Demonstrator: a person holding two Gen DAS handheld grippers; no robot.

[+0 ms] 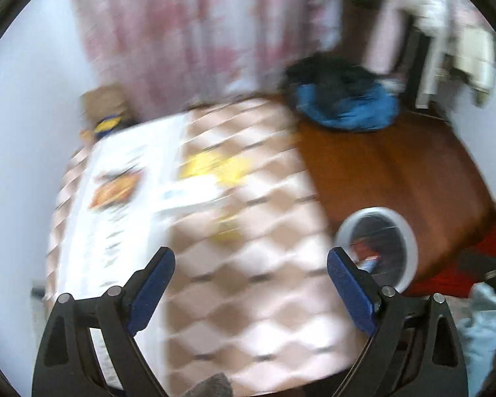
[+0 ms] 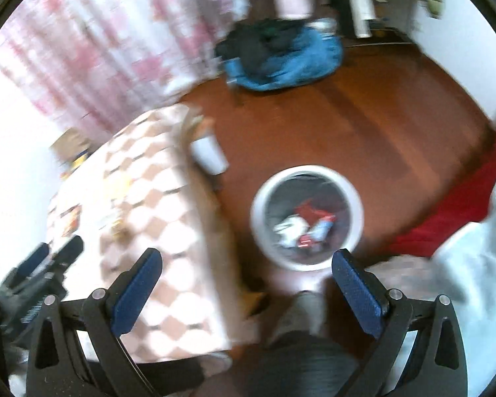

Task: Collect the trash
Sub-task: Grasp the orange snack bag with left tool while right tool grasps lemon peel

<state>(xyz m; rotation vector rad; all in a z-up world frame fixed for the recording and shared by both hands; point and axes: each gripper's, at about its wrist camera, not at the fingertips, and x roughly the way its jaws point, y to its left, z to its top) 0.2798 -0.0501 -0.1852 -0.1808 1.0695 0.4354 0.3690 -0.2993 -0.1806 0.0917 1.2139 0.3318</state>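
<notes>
Both of your grippers are hanging with their blue-padded jaws spread wide and nothing between them: the left gripper point(image 1: 251, 264) is hovering over the checkered tablecloth point(image 1: 264, 284), and the right gripper point(image 2: 248, 269) is hovering past the table's edge, above the floor. Your right wrist view is giving you the fuller look at the trash bin point(image 2: 306, 216), a round white-rimmed bin standing on the reddish-brown wooden floor point(image 2: 363, 112) just beside the table, with crumpled red, white and blue wrappers point(image 2: 306, 226) lying inside it; your left wrist view is showing only part of that bin point(image 1: 378, 246), half hidden behind the right-hand finger. Your left view is showing what the right barely catches: a white printed sheet with food pictures point(image 1: 125, 178) lying on the cloth, and yellow scraps point(image 1: 215, 165) beside it, blurred too much to identify. Your right view is also showing the left gripper point(image 2: 39, 264) at its left edge, a small pale container point(image 2: 210, 154) on the floor by the table corner, and your legs below. Both views are showing a blue and black heap of fabric point(image 1: 344, 99) on the floor near pink floral curtains point(image 1: 195, 29), and something red point(image 2: 453, 208) lying at the right.
</notes>
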